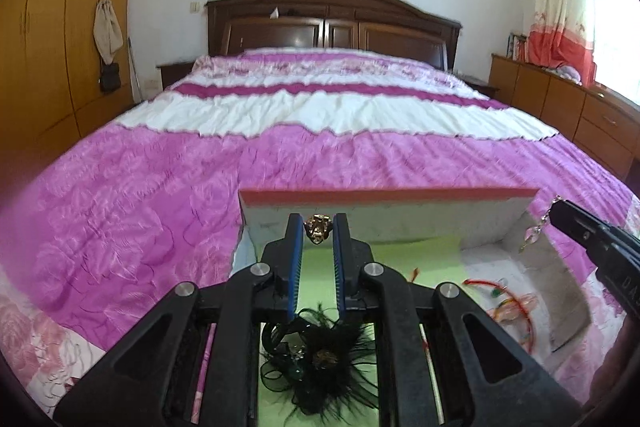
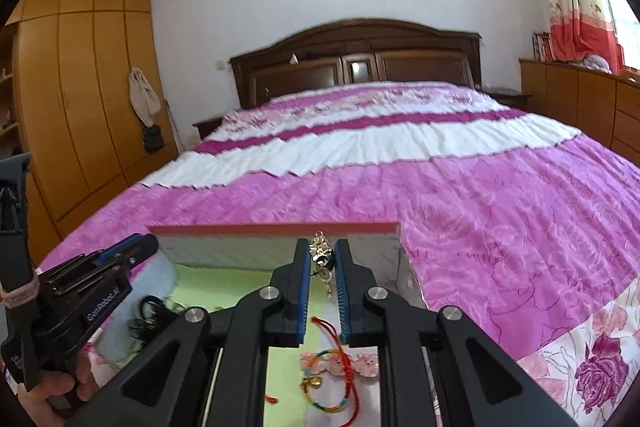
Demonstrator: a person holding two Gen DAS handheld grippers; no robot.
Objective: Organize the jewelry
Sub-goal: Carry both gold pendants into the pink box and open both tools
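Observation:
My left gripper [image 1: 318,227] is shut on a small gold ornament [image 1: 317,228], held in front of the raised lid [image 1: 384,195] of an open jewelry box. A black feathered hair piece [image 1: 320,359] lies below it on the green lining [image 1: 400,255]. My right gripper [image 2: 323,255] is shut on a gold dangling earring [image 2: 320,253] over the same box. Under it lie a red and multicoloured cord bracelet [image 2: 332,375] and pink trinkets [image 2: 366,363]. The right gripper shows at the right edge of the left wrist view [image 1: 560,213], with the earring's chain [image 1: 534,231] hanging from it.
The box sits on a bed with a pink and white quilt [image 1: 320,147]. A dark wooden headboard [image 1: 332,23], a wardrobe [image 1: 60,47] at left and a low cabinet [image 1: 560,99] at right surround the bed. The left gripper's body [image 2: 80,291] shows at left.

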